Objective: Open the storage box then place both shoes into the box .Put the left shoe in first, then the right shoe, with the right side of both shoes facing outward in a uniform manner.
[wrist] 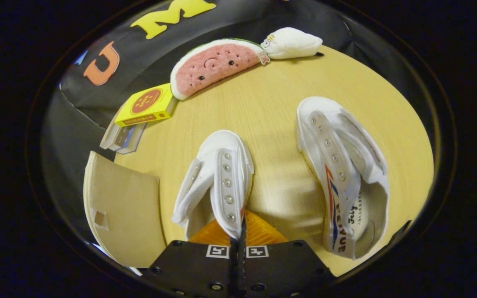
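Observation:
My gripper (242,234) is shut on a white canvas shoe (218,178), pinching the shoe's eyelet flap between both fingers. Its toe points away from me and its opening is spread just ahead of the fingers. A second white shoe (342,174), with red and blue stripes on its side, lies on the round wooden table (271,103) to the right of the held one, its opening facing up. A beige panel of the storage box (122,215) stands left of the fingers, at the table's edge. The box's inside is hidden.
Beyond the shoes a watermelon plush (215,66) and a white plush toy (292,42) lie at the table's far edge. A yellow carton (146,104) rests on a small stack of flat boxes (123,137) at the far left, above the beige panel.

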Action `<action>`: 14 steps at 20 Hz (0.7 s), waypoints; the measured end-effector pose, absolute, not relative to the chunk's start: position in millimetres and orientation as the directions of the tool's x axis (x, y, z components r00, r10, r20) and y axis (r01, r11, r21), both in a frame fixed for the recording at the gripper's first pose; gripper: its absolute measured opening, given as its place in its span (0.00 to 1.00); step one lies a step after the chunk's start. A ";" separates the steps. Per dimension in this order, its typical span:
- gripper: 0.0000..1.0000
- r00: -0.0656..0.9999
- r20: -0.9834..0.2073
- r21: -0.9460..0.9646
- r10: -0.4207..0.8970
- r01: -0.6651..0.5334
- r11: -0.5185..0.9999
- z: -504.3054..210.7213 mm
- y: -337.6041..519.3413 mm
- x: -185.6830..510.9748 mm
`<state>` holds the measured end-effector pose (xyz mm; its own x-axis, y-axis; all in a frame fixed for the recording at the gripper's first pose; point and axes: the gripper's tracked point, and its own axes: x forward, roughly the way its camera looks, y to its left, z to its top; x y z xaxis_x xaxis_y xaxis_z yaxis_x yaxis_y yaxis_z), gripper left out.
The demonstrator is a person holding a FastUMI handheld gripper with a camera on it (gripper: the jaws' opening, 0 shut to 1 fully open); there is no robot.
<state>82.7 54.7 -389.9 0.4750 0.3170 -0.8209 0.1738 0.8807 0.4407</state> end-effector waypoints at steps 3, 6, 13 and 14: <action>0.00 0.505 -0.798 0.482 0.328 0.208 0.851 -371.2 62.1 71.7; 0.00 0.546 -0.774 0.516 0.321 0.248 0.820 -335.9 71.7 59.1; 0.00 0.669 -0.689 0.545 0.277 0.227 0.807 -215.7 130.2 33.5; 0.00 0.681 -0.679 0.546 0.275 0.217 0.809 -203.9 142.4 30.4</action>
